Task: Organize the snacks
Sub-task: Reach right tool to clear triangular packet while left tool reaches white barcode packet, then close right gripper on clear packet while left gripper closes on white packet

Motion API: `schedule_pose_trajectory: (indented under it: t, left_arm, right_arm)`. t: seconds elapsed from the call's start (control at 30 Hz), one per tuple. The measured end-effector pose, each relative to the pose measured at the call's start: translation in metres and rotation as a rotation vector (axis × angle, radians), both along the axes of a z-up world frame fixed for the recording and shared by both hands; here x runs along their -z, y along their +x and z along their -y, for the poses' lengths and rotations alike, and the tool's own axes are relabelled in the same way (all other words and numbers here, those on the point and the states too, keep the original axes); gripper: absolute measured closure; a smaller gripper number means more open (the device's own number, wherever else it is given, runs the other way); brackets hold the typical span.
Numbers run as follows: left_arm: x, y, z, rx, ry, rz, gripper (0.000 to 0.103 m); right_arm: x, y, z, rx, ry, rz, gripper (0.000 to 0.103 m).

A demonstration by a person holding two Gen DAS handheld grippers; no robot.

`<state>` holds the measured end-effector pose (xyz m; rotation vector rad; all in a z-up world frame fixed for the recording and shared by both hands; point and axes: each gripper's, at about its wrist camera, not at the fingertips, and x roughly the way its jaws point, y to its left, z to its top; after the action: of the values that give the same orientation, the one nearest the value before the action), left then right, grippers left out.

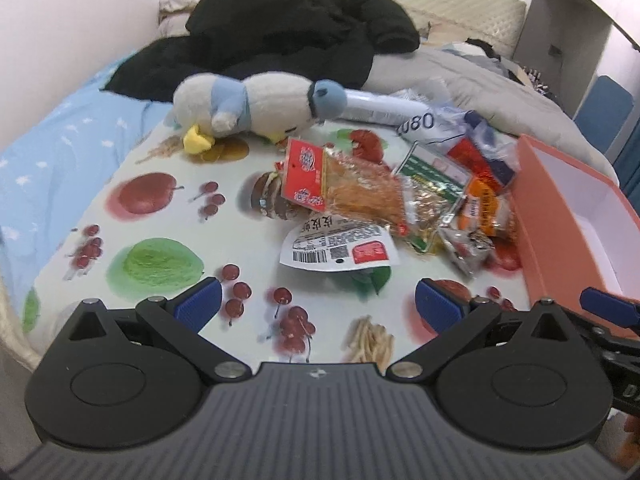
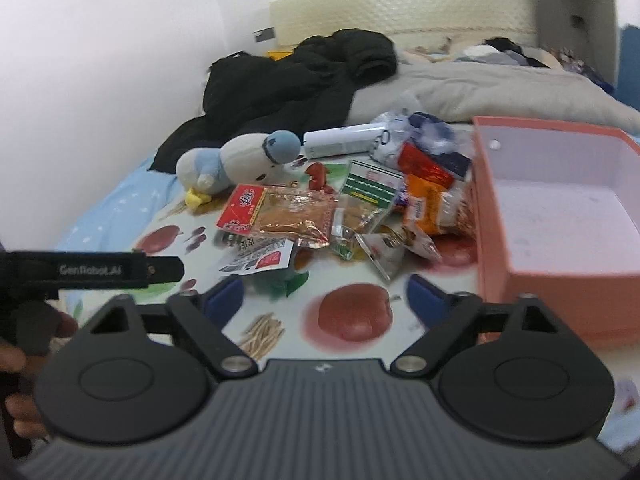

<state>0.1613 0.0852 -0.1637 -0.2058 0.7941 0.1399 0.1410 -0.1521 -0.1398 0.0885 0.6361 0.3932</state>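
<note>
Snack packets (image 2: 304,220) lie heaped beside pink box (image 2: 560,216).

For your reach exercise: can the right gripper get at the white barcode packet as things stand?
Probably yes: the right gripper is open, and only bare cloth lies before the white barcode packet.

I see the snack packets (image 2: 320,220) heaped mid-frame on the printed cloth (image 2: 352,312), box (image 2: 560,272) at right touching the heap. Plush toy (image 2: 240,160) lies upper left of the heap, a bottle (image 2: 340,141) behind it. Dark jacket (image 2: 296,76) and pillow (image 2: 480,88) further back, top of frame.
</note>
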Motion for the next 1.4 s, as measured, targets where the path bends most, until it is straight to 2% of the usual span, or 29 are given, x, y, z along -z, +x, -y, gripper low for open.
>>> schedule_pose_trajectory:
  t: [0.13,0.3,0.53,0.67,0.8,0.97,1.03,1.1,1.17,1.27,1.4]
  left_arm:
    - [0.017,0.032,-0.005,0.021,-0.01,-0.007,0.0]
    - [0.038,0.074,-0.006,0.034,-0.018,-0.042,0.0]
    - [0.062,0.127,-0.01,0.052,-0.021,-0.067,0.0]
    - [0.078,0.143,-0.008,0.066,-0.014,-0.1,0.001]
    - [0.091,0.151,-0.006,0.086,-0.004,-0.116,0.002]
    - [0.1,0.159,-0.006,0.105,-0.032,-0.114,0.002]
    - [0.102,0.16,-0.003,0.111,-0.025,-0.108,0.003]
    - [0.103,0.162,0.0,0.123,-0.023,-0.108,0.009]
    - [0.104,0.161,0.003,0.132,-0.02,-0.107,0.012]
    - [0.103,0.156,0.005,0.156,-0.022,-0.102,0.018]
    - [0.101,0.146,0.002,0.161,-0.049,-0.105,0.02]
  right_arm:
    - [0.018,0.028,-0.015,0.007,-0.072,0.017,0.022]
    - [0.044,0.065,-0.021,0.034,-0.133,-0.013,0.022]
    - [0.074,0.112,-0.021,0.045,-0.166,-0.056,0.022]
    - [0.087,0.131,-0.024,0.103,-0.182,-0.097,0.022]
    - [0.1,0.141,-0.027,0.102,-0.142,-0.149,0.027]
    - [0.111,0.148,-0.035,0.101,-0.156,-0.147,0.032]
    - [0.113,0.15,-0.037,0.095,-0.165,-0.143,0.041]
    - [0.114,0.153,-0.038,0.096,-0.168,-0.142,0.054]
    - [0.114,0.155,-0.037,0.099,-0.172,-0.141,0.06]
    - [0.112,0.155,-0.035,0.096,-0.167,-0.138,0.062]
    - [0.11,0.151,-0.034,0.091,-0.163,-0.138,0.064]
